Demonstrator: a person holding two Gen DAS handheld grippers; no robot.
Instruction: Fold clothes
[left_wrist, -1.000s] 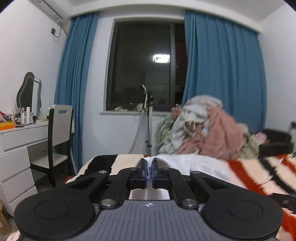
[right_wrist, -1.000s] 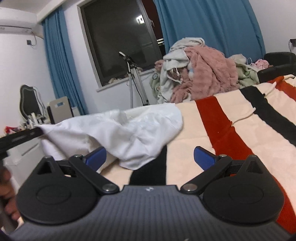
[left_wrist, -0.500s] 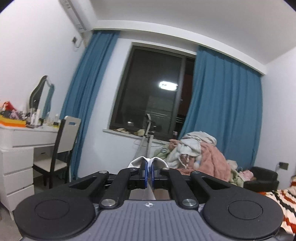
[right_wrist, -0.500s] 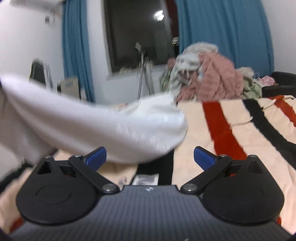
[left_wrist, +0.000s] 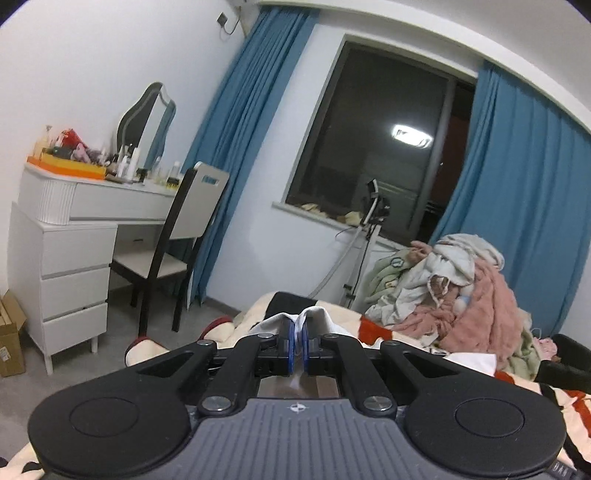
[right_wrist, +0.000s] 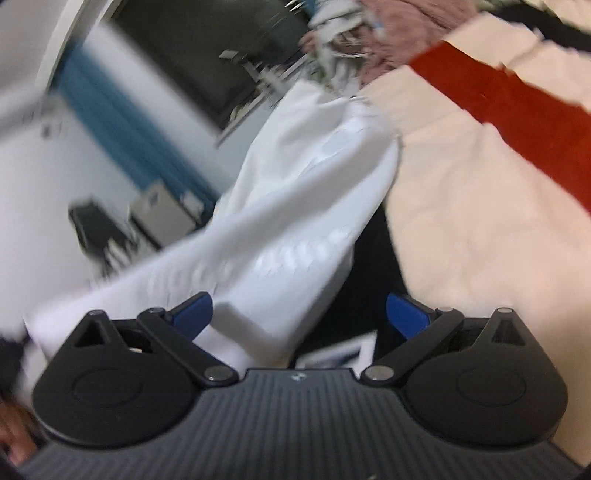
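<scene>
**White garment pinched in the left gripper, stretched over the bed**

The left gripper (left_wrist: 295, 341) has its 2 blue pads pressed together on a fold of the white garment (left_wrist: 317, 319), above the striped blanket (left_wrist: 373, 326). The right gripper (right_wrist: 299, 312) has its jaws spread wide and grips nothing; the garment (right_wrist: 295, 206) drapes across its left finger (right_wrist: 192, 312), blurred. Beyond lie a clothes pile (left_wrist: 454, 295), a chair (left_wrist: 177, 236) and a dresser (left_wrist: 74, 251).
</scene>
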